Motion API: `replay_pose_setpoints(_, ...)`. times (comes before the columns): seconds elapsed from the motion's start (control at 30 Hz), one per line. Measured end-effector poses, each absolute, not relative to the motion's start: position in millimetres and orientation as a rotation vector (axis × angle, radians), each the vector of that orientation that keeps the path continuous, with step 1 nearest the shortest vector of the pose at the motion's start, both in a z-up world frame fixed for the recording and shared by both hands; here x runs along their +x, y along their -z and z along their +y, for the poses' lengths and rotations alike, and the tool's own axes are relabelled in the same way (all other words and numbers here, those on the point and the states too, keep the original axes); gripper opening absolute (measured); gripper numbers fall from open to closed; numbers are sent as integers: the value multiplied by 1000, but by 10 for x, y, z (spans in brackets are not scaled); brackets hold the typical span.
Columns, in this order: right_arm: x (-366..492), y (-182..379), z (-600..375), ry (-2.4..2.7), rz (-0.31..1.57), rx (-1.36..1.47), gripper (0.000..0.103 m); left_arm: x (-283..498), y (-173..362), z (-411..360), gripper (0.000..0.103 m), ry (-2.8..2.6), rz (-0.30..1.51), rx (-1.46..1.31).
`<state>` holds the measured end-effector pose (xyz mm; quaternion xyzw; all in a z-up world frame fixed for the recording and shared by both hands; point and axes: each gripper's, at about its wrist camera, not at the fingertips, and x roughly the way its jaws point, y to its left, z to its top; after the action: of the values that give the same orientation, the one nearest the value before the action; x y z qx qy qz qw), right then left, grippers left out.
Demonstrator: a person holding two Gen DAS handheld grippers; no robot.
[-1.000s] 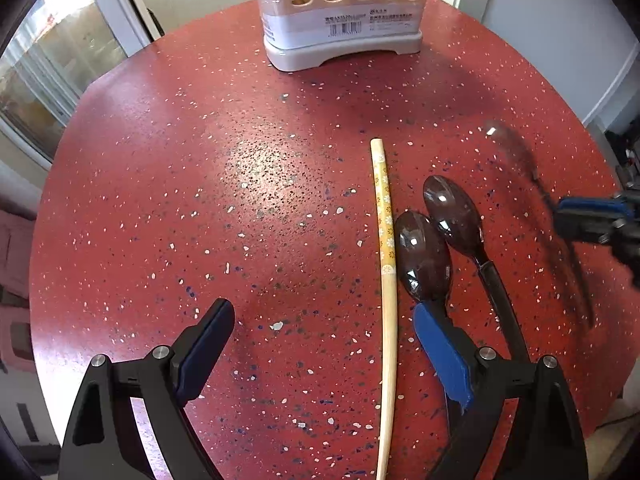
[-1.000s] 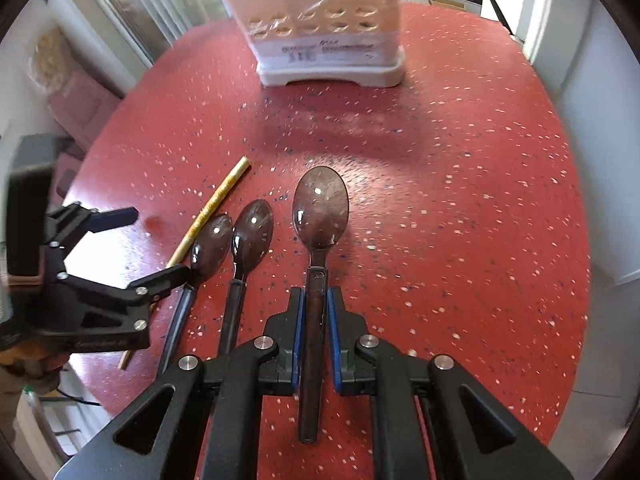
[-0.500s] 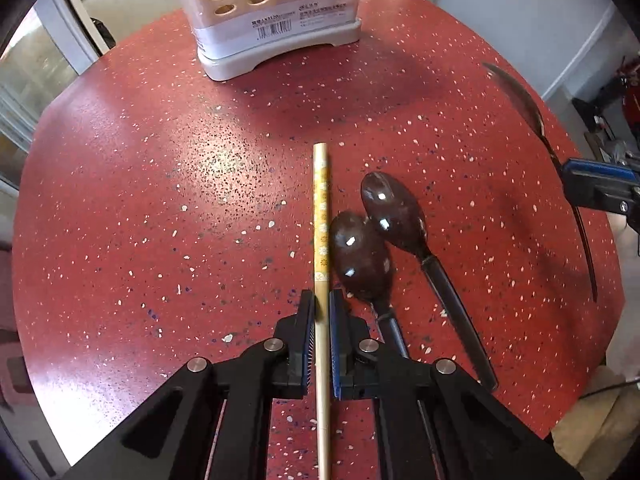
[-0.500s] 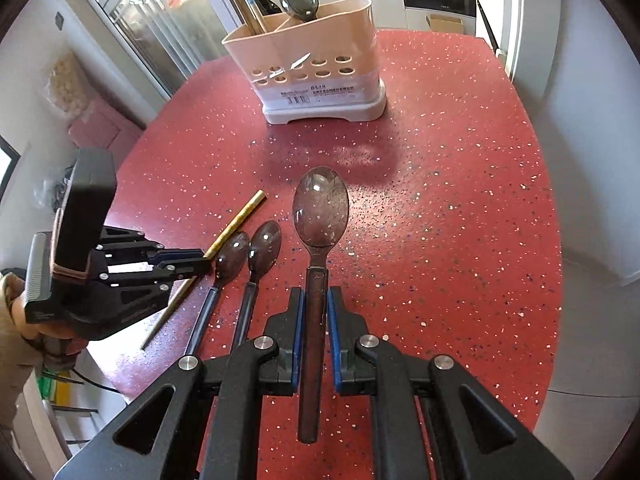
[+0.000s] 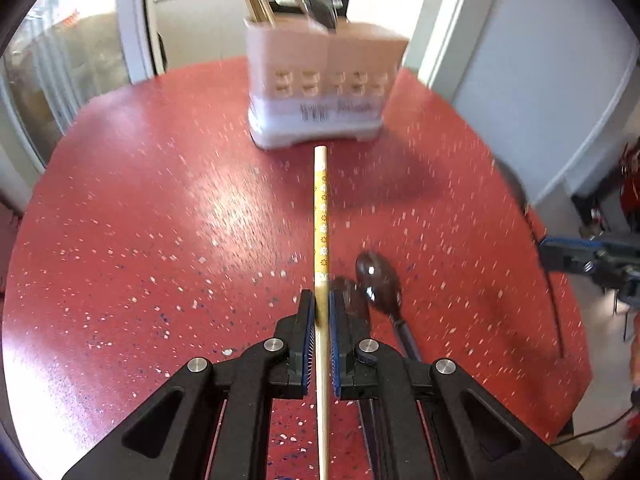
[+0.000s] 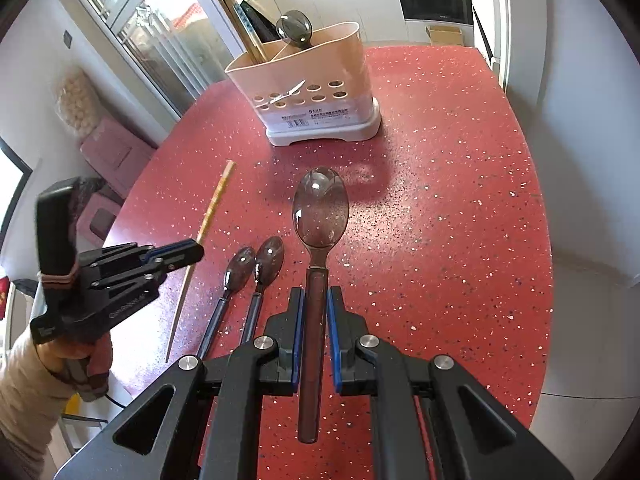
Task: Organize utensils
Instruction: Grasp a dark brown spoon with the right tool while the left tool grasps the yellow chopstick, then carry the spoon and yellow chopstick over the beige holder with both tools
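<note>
My left gripper (image 5: 321, 304) is shut on a yellow patterned chopstick (image 5: 321, 208), held above the red speckled table (image 5: 160, 220) and pointing at the pink utensil holder (image 5: 324, 92). In the right wrist view my right gripper (image 6: 314, 304) is shut on the handle of a large brown spoon (image 6: 320, 208), lifted over the table. Two smaller brown spoons (image 6: 256, 264) lie side by side on the table between the grippers. The left gripper (image 6: 176, 254) with the chopstick (image 6: 214, 204) shows at the left there. The holder (image 6: 308, 88) has a dark spoon and chopsticks standing in it.
The table's rim (image 6: 540, 240) runs close on the right, with tiled floor beyond. Glass doors (image 6: 160, 28) and kitchen cabinets stand behind the holder. A person's hand and beige sleeve (image 6: 24, 392) carry the left gripper. Pink stools (image 6: 108, 160) stand at the left.
My left gripper shut on the chopstick and raised it off the table, now aimed at the holder. My right gripper lifted the large spoon a little higher.
</note>
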<state>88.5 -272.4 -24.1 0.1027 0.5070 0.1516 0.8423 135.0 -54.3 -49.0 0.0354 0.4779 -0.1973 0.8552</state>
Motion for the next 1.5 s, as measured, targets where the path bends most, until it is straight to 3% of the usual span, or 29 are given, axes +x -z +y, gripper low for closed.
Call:
replay_pose_setpoints(0.53,1014,4,-2698,-374,983,242,12,1240,-122,-286,36,343,769,-96)
replay_pose_setpoints(1.5,1974,-674,-2716,-396,789,268,12,2079,-595,-383,36,257,610,-121)
